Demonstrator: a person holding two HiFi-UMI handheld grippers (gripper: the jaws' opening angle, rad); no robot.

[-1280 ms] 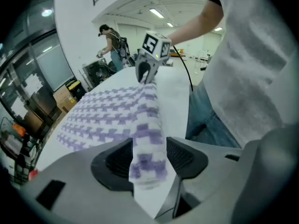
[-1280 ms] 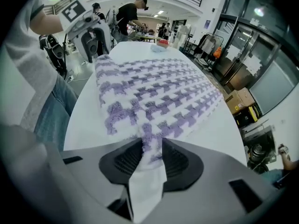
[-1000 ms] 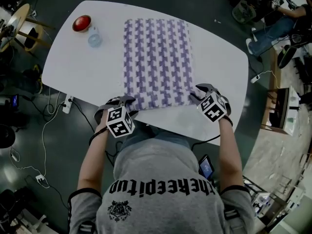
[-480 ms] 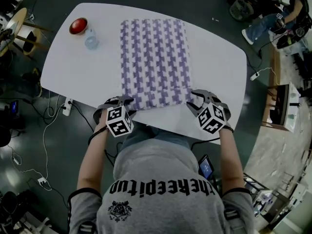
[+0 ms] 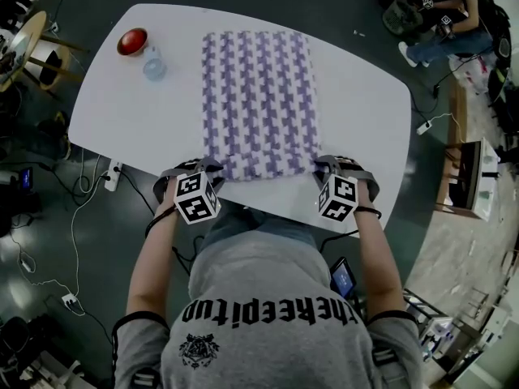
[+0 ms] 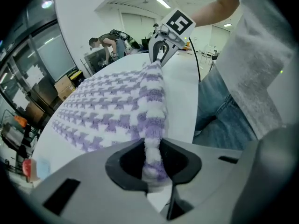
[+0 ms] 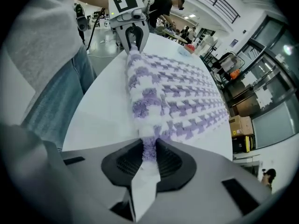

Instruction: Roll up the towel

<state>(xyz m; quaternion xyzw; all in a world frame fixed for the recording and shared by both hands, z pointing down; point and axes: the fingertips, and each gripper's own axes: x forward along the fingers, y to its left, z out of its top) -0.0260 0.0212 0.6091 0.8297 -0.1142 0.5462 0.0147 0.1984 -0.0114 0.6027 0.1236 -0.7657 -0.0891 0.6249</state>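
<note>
Red round bowl (image 5: 132, 40) and a small clear container (image 5: 154, 66) sit at the far left of your white oval table (image 5: 113, 120), well apart from the fluffy purple-and-white houndstooth towel (image 5: 259, 96) lying flat down its middle. Your left gripper (image 6: 152, 164) and right gripper (image 7: 148, 160), each carrying a black-and-white marker cube, have just been closing their jaws, and each now pinches a near corner of the plush hem.

White table (image 5: 357, 120) dead centre on a dark floor (image 5: 49, 298). Left of the table there's a round wooden stand (image 5: 28, 35), and a white power strip (image 5: 112, 174) lies just off its near-left edge with cables (image 5: 77, 225) trailing away. Right of the table, a strip of pale flooring (image 5: 454, 258). Past the table's far end, glass walls (image 6: 42, 55) and cardboard boxes (image 6: 63, 84), with strip lights (image 6: 163, 3) glowing above.
</note>
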